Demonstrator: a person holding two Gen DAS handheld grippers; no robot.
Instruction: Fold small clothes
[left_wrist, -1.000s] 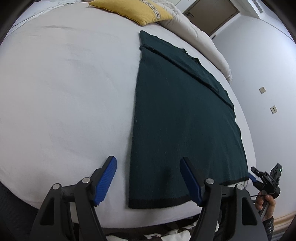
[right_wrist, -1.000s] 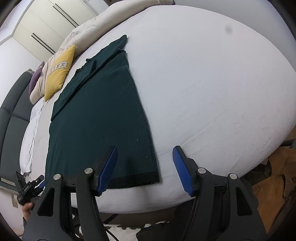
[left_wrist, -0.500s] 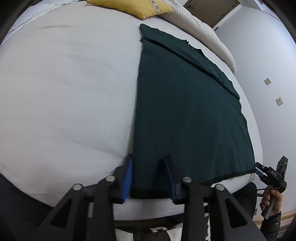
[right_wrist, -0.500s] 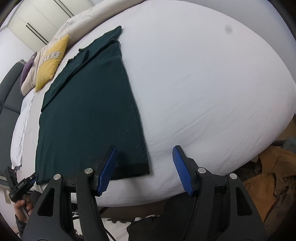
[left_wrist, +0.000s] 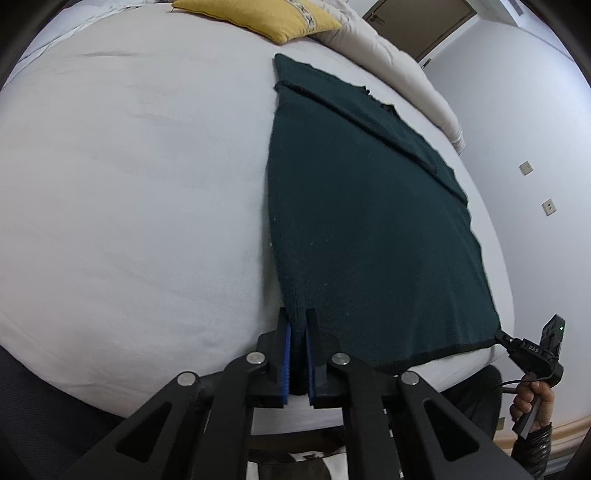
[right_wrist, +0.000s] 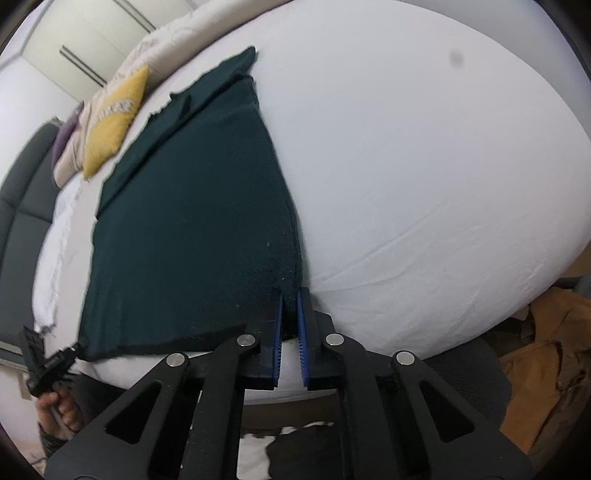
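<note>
Left wrist view: the left gripper (left_wrist: 298, 328) is sitting nearest the lens, its blue-padded black tongs pressed together and pinching the near left hem corner of the dark green knitted garment (left_wrist: 369, 229). At the other hem corner of that garment the right gripper (left_wrist: 504, 338) is showing small, with a hand below it gripping its handle. In the right wrist view the right gripper (right_wrist: 290, 299) is likewise pinching the garment's (right_wrist: 192, 221) near right hem corner between its blue pads, tongs drawn nearly together on the cloth.

The garment is lying flat on the white bedsheet (left_wrist: 129, 203), its black-edged hem running along the near edge of the bed and its body stretching away toward the pillows. A folded-over band is crossing the garment's far end. Bare sheet is spreading wide to either side of the garment, faintly creased.

Beyond the garment's far end a yellow square cushion (left_wrist: 258, 16) is resting beside a rolled cream duvet (left_wrist: 399, 66). Farther still, a brown door (left_wrist: 424, 22) is standing in a pale wall carrying two small switch plates (left_wrist: 548, 206). In the right wrist view, a dark grey padded headboard (right_wrist: 18, 192) and white wardrobe doors (right_wrist: 81, 40) are lying past the cushion, and tan cloth (right_wrist: 546, 350) is heaped on the floor beside the bed.
</note>
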